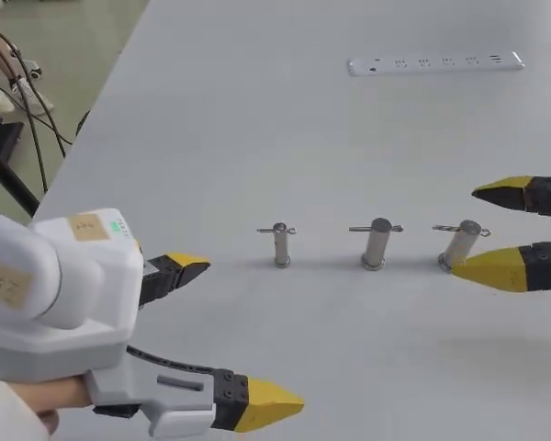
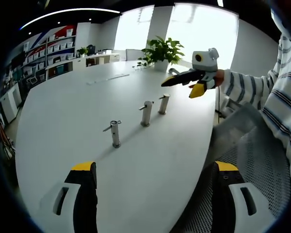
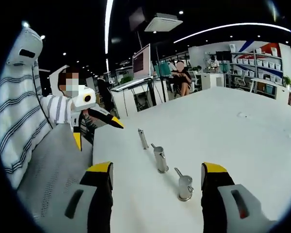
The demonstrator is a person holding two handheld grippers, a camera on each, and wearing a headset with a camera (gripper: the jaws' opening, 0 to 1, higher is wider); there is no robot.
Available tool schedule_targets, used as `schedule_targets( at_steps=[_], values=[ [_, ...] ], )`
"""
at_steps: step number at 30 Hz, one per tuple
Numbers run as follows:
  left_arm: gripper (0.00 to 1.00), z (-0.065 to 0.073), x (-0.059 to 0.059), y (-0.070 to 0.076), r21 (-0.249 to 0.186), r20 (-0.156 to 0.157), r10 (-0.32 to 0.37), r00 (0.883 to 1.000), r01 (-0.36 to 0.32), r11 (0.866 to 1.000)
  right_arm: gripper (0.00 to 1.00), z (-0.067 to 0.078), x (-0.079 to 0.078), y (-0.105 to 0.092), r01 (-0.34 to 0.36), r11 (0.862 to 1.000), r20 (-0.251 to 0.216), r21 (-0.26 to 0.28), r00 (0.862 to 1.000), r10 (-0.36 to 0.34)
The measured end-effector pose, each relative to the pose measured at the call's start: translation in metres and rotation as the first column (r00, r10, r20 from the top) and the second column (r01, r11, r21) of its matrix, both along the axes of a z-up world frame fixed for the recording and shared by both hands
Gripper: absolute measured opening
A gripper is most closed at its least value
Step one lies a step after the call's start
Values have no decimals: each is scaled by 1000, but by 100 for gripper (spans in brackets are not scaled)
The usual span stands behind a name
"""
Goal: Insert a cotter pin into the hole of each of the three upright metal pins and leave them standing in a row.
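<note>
Near edge of the pale grey table (image 1: 257, 110): white left gripper (image 1: 253, 333), yellow-tipped jaws apart, empty.
Table middle: three short steel pins (image 1: 376, 246) in a row, a thin wire cotter pin (image 1: 277, 230) through each.
Right end: right gripper (image 1: 466, 229), jaws apart around the last pin (image 1: 459, 250).
Care: pull back straight; this pin may tip.

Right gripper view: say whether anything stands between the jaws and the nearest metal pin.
Nothing visible does. The nearest metal pin stands on the bare table, between the open jaws of the right gripper.
</note>
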State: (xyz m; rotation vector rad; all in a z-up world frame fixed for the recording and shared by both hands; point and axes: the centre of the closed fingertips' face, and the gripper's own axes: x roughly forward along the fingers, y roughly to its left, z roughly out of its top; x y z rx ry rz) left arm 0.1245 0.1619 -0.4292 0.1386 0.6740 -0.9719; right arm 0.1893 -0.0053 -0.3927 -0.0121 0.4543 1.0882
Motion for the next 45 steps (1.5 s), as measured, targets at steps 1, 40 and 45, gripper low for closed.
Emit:
schedule_targets(
  at_steps=[1, 40, 45],
  values=[
    [99, 2, 1, -1, -12, 0, 5, 1000, -5, 1000, 78, 4, -2, 0, 24, 999, -19, 43, 1000, -24],
    [89, -23, -4, 9, -2, -100, 97, 990, -98, 995, 98, -50, -65, -38, 300, 945, -190, -133, 928, -321],
    [89, -23, -8, 11, 7, -107, 105, 989, -105, 994, 98, -50, -66, -40, 299, 944, -195, -142, 926, -323]
  ],
)
